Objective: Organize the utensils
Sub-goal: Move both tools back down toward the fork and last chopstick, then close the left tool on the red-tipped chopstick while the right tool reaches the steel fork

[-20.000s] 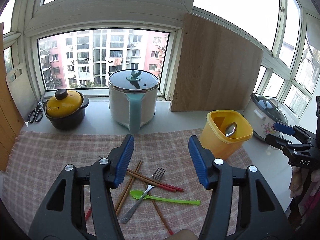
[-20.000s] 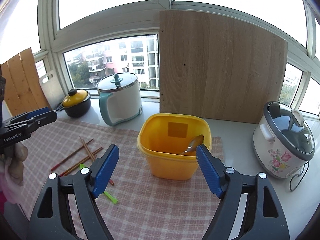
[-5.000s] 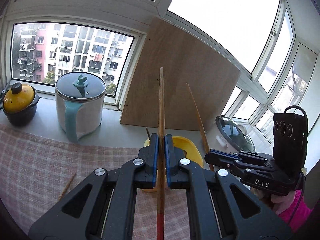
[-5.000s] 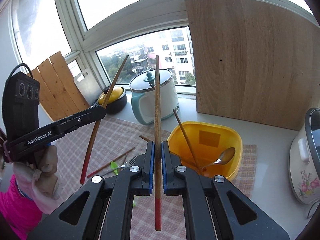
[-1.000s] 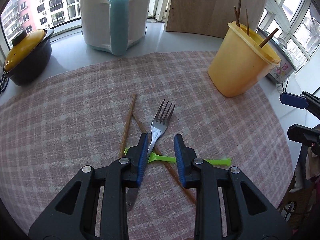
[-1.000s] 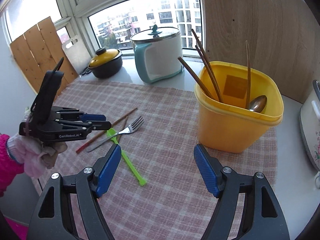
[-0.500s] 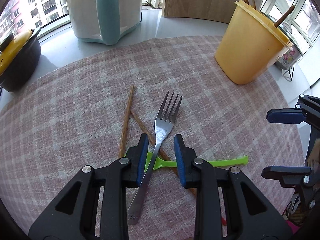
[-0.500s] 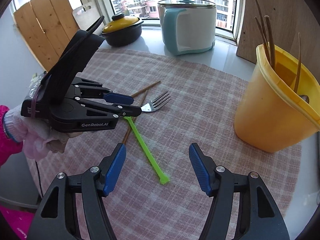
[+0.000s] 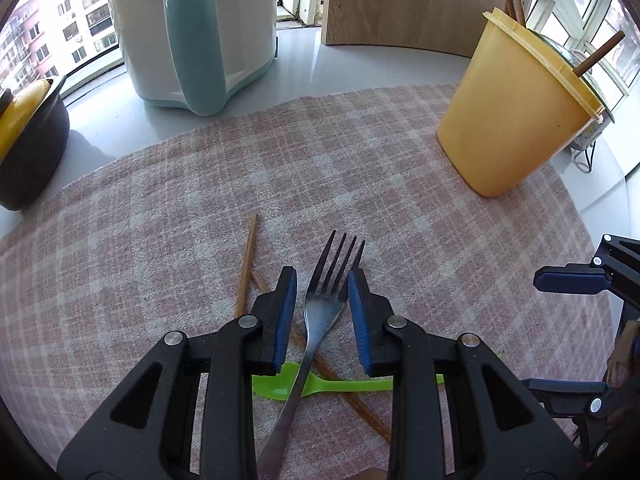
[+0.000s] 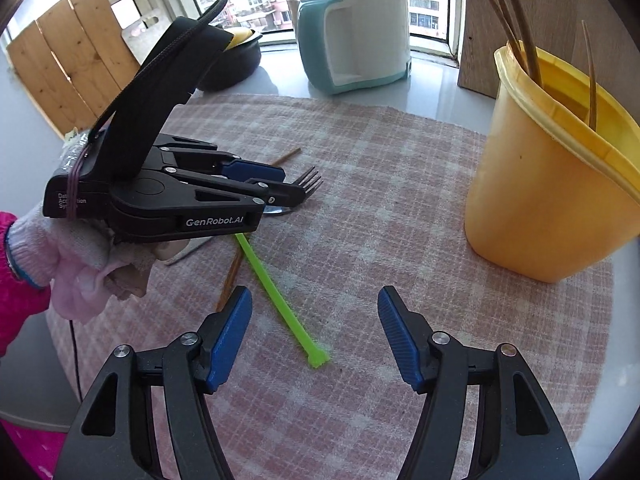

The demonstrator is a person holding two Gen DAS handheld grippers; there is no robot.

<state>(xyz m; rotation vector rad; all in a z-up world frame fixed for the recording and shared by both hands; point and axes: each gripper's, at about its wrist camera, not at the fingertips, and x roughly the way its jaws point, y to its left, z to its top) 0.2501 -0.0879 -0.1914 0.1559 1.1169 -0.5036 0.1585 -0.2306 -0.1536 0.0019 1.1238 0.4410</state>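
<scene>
A metal fork (image 9: 320, 312) lies on the pink checked cloth (image 9: 360, 168), across a green plastic spoon (image 9: 340, 386) and two wooden chopsticks (image 9: 245, 276). My left gripper (image 9: 322, 286) is low over the fork, its blue pads either side of the fork's neck with small gaps, so still open. In the right wrist view the left gripper (image 10: 286, 190) straddles the fork tines (image 10: 310, 182). My right gripper (image 10: 314, 312) is wide open and empty above the green spoon's handle (image 10: 280, 300). The yellow tub (image 10: 560, 184) holds several chopsticks.
A white and teal pot (image 9: 196, 36) and a black pot with a yellow lid (image 9: 24, 144) stand behind the cloth. A wooden board (image 9: 404, 4) leans at the window. The yellow tub (image 9: 516, 120) stands at the cloth's right edge.
My left gripper has moved forward and down along the fork, its pads now beside the fork's neck. My right gripper has dropped lower, closer to the cloth and the green spoon's handle.
</scene>
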